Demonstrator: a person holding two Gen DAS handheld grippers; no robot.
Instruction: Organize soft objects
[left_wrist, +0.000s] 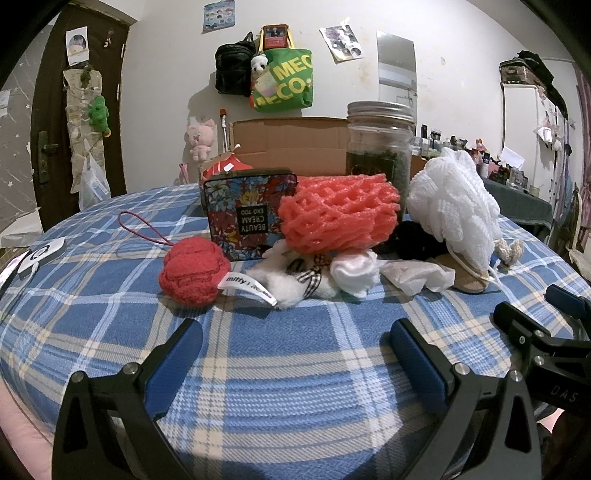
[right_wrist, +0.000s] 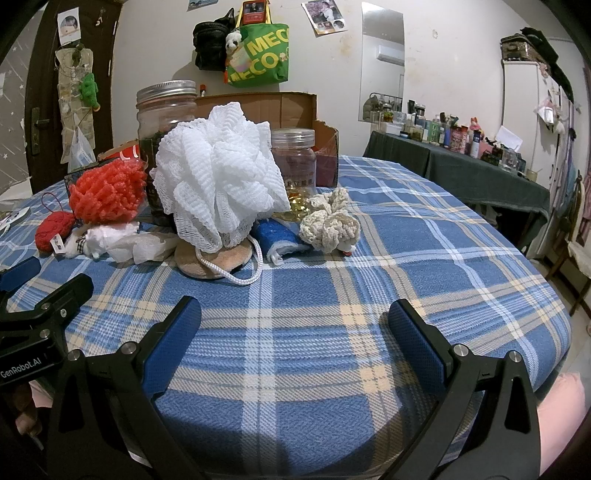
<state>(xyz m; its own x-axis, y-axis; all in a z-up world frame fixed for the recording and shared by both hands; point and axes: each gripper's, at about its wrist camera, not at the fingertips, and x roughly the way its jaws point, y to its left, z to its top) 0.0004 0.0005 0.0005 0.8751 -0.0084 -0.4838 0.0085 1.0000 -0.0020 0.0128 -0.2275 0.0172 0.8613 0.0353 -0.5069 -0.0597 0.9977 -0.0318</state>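
Nothing was gathered yet: my left tongs (left_wrist: 295, 354) and right tongs (right_wrist: 293, 332) hung wide, empty. Next called for reaching far to the loofah (right_wrist: 218, 173).

Floral tin (left_wrist: 248, 216), glass jar (left_wrist: 379, 142), cardboard box (left_wrist: 291, 142).

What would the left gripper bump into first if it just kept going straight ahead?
Probably the small white plush with the checked ribbon, with the pink foam net right behind. The open left gripper points there over bare plaid cloth; depth is uncertain.

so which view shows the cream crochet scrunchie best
The right wrist view: the cream crochet scrunchie lies whole and unobstructed on the blue plaid cloth. In the left wrist view only a small part shows beside the white mesh bath pouf.
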